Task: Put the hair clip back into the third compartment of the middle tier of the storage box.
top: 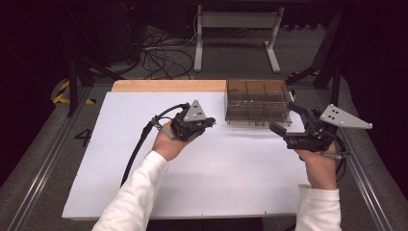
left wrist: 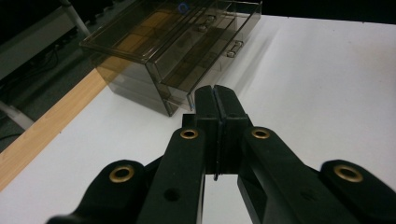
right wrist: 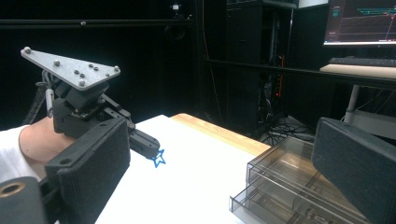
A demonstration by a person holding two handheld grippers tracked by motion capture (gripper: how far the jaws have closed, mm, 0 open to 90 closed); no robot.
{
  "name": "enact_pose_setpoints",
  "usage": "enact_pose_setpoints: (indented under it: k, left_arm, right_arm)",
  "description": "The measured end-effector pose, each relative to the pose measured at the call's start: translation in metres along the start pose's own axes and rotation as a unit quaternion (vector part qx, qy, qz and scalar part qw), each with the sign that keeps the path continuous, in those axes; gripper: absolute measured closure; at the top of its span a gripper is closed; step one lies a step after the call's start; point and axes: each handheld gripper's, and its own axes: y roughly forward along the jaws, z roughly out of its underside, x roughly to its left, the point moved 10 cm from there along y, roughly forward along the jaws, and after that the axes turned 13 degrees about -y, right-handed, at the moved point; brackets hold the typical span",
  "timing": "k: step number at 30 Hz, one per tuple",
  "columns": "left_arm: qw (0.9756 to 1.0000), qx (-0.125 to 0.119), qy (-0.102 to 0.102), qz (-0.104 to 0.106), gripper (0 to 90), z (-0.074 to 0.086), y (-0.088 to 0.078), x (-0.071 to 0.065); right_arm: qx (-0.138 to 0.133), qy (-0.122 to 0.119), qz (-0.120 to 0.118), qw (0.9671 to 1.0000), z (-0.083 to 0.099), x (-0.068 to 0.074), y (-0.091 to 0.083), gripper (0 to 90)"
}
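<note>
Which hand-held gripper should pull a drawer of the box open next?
Right. The right hand-held gripper stands open close to the drawer box front; the left hand-held gripper is shut on a blue star.

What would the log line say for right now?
left gripper: shut on blue star, pointing at drawer box | right gripper: open, empty, beside drawer box

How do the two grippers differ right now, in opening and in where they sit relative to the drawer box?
The left gripper has its fingers shut on a small blue star, seen past the right gripper's own fingers; the right gripper stands wide open and empty. The left one hovers over the white table, apart from the smoky clear drawer box; the right one sits at that box's right front corner. Both are black, hand-held, with a grey plate on top.
</note>
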Motion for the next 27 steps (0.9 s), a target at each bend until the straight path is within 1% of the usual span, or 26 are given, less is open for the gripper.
enact_pose_setpoints:
  k: [6,9,14,20,27]
  left_arm:
    - [1.0000,-0.002,0.005,0.006,89.4,-0.007,0.012,-0.008]
    - [0.9999,0.001,0.009,0.009,89.4,-0.010,0.019,-0.011]
    - [0.9997,0.006,0.009,0.019,89.4,-0.014,0.031,-0.017]
    - [0.9995,0.011,0.018,0.025,89.4,-0.019,0.043,-0.023]
    - [0.9992,0.014,0.023,0.031,89.4,-0.025,0.056,-0.030]
  right_arm:
    - [-0.003,-0.001,-0.002,1.0000,-0.001,0.000,-0.001,5.2]
    - [-0.006,-0.001,-0.003,1.0000,-0.002,0.000,-0.002,5.2]
    - [-0.009,-0.001,-0.002,1.0000,-0.003,-0.002,-0.004,5.2]
    - [-0.010,-0.002,-0.006,0.9999,-0.003,-0.001,-0.005,5.2]
    - [-0.009,-0.005,-0.009,0.9999,-0.003,0.000,-0.003,5.5]
